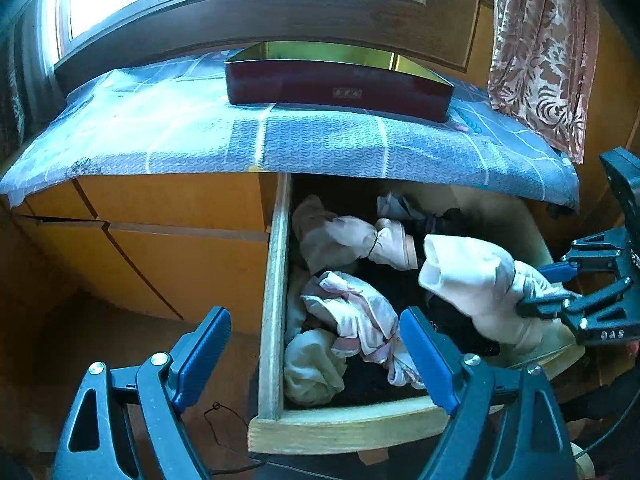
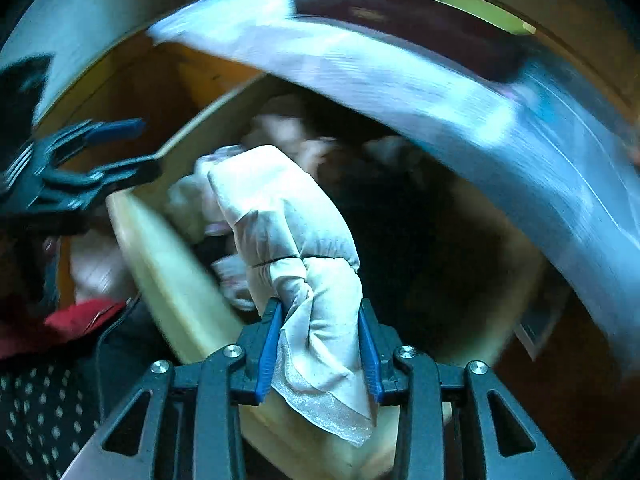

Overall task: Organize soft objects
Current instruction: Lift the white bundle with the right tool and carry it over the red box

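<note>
**Spotter:** Sunlit window behind, cloth-covered cabinet [image 1: 320,144] below it, and your open drawer [image 1: 276,280] pulled out under the cloth's overhang. Your right gripper [image 2: 320,344] is clamped on the white tied bundle [image 2: 280,216], pads squeezing the tail end below its knot, with the bulk sticking out ahead over the drawer's right side.

**Operator:** What could slip?

**Spotter:** You hold only the loose tail. If the fabric slides between the pads, the heavier knotted end could drop back among the pink bundle [image 1: 352,240] and the crumpled garments [image 1: 360,320]. That view is also smeared, so a fast swing might shake it loose.

**Operator:** And my other hand?

**Spotter:** Your left gripper [image 1: 316,360] hangs wide open over the drawer's front corner, gripping nothing. It sits near your right one, so crossing paths could knock them together.

**Operator:** Room to move?

**Spotter:** Mind the cloth's hanging edge just above the drawer, and the drawer's front board [image 1: 340,424] below you. The dark red box [image 1: 336,84] stands open on top, well back, with bare cloth before it. The curtain [image 1: 540,52] hangs to your right.
</note>
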Demonstrator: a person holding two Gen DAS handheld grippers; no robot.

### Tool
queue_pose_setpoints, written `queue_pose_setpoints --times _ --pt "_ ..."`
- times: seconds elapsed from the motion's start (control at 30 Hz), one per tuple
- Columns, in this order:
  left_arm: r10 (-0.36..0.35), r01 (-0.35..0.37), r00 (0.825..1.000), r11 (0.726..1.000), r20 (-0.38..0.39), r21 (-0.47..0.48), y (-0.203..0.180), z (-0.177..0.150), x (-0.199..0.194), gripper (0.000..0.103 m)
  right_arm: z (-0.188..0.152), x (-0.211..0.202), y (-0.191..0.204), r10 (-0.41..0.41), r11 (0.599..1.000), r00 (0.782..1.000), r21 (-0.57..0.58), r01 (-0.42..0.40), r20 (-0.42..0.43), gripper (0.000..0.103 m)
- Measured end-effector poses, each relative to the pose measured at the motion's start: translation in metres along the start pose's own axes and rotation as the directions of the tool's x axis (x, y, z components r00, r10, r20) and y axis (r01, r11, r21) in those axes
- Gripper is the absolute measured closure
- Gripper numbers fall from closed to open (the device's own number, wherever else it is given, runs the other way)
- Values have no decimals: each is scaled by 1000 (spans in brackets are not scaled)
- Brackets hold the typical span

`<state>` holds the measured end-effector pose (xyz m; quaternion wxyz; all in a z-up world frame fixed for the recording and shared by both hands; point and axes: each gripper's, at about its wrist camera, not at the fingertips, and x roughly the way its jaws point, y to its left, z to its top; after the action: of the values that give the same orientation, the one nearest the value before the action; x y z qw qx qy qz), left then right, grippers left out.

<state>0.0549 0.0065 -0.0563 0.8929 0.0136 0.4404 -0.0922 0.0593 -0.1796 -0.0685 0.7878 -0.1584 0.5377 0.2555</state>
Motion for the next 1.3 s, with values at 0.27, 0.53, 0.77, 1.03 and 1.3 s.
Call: queue_pose_setpoints --times 0.27,0.53,0.77,1.03,1.3 --pt "-13 15 999 998 -32 62 -22 3 19 15 15 26 12 -58 998 998 -39 56 -33 46" --pt "3 1 999 996 -41 86 -28 2 25 15 17 35 17 25 999 998 -44 -28 -53 58" --pt "-50 54 998 992 -39 111 -38 6 29 15 9 -9 -3 59 991 994 115 -69 90 58" --pt "-9 19 998 985 -55 173 -58 12 45 15 -2 -57 -36 66 939 967 312 -144 248 58" --pt "43 -25 994 984 -99 175 -60 14 64 22 8 -90 -52 33 915 951 374 -152 307 58"
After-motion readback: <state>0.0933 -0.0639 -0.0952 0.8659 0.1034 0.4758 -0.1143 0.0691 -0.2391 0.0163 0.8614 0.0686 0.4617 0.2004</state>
